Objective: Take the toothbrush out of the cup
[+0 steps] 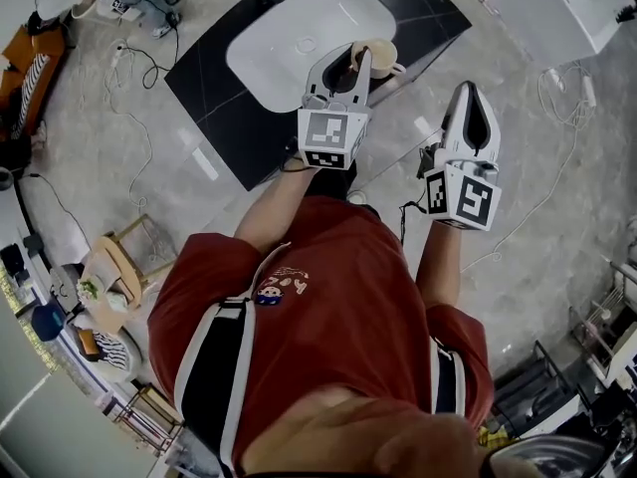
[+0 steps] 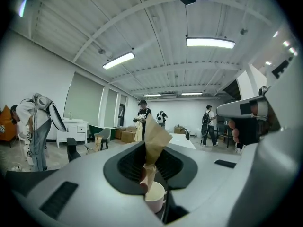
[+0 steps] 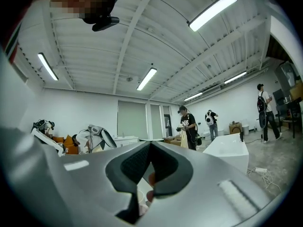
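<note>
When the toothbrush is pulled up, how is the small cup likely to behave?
The cup looks small and light, and the right tongs are away from it, so it may tip or rise with the toothbrush. Its smooth, stiff-looking wall probably slides rather than bends.

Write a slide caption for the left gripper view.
Left gripper pinching a tan paper-like item over a pale cup, people behind.
</note>
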`<state>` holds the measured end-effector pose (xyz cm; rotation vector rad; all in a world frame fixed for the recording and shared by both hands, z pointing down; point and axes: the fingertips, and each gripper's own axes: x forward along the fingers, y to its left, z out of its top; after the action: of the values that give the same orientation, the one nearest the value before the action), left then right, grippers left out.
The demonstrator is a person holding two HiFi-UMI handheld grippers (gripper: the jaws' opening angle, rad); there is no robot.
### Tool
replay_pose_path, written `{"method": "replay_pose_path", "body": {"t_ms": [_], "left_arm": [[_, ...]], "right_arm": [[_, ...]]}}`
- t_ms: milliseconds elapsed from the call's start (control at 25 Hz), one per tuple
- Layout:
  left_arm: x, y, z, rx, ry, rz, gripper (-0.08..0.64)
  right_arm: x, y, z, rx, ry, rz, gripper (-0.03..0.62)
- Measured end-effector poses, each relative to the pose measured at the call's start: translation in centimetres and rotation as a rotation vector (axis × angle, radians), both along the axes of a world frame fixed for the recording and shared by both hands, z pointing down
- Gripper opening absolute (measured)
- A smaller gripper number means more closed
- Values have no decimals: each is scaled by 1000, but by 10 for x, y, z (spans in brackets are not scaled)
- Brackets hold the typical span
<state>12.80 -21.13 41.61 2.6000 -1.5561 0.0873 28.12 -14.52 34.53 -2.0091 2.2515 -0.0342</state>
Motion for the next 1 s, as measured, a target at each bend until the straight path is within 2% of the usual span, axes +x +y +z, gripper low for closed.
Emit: {"method": "replay_pose_path", "body": {"t_ms": [320,520,800,1000], "left_arm": [[-23,22,-43,91,-9,-53,54],[-44,27,-61,142,-20,-114,54],[-69,24,-66,146,-28,-182,52],[-81,4,-57,132,-26,-231,51]], "right_arm": [[-4,17,-22,64,-7,-25,10],[-11,15,-28,89,-10,-55,9],[-29,-2,-31,92,-11,-113,9],[-39,-32,-22,67,-8,-160,9]]}}
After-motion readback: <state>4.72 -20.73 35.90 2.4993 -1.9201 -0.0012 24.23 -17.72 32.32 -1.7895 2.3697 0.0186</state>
